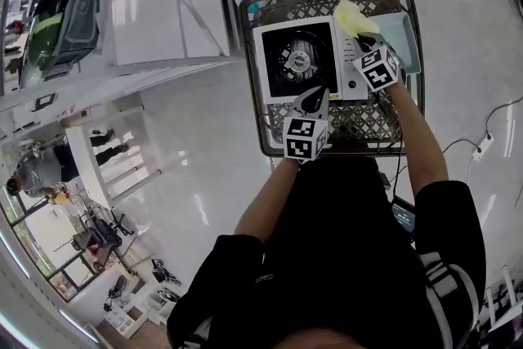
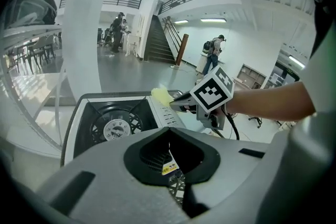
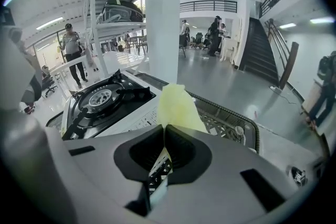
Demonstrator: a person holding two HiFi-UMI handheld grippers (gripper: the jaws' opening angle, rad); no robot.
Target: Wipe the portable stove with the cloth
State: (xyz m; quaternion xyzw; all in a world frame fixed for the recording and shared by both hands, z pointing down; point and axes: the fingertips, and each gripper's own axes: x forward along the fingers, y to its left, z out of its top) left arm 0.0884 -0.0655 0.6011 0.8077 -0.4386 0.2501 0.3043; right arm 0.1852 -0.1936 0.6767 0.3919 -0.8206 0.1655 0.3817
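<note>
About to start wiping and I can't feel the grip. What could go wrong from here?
The right claw pinches the cloth at one end; it may pull free. The left claw is shut on nothing, so the stove could slide on the mesh table. The burner prongs may snag the cloth.

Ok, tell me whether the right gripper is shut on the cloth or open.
Shut: the right gripper pinches the yellow cloth; its jaws meet on the fabric, which sticks out beyond them.
</note>
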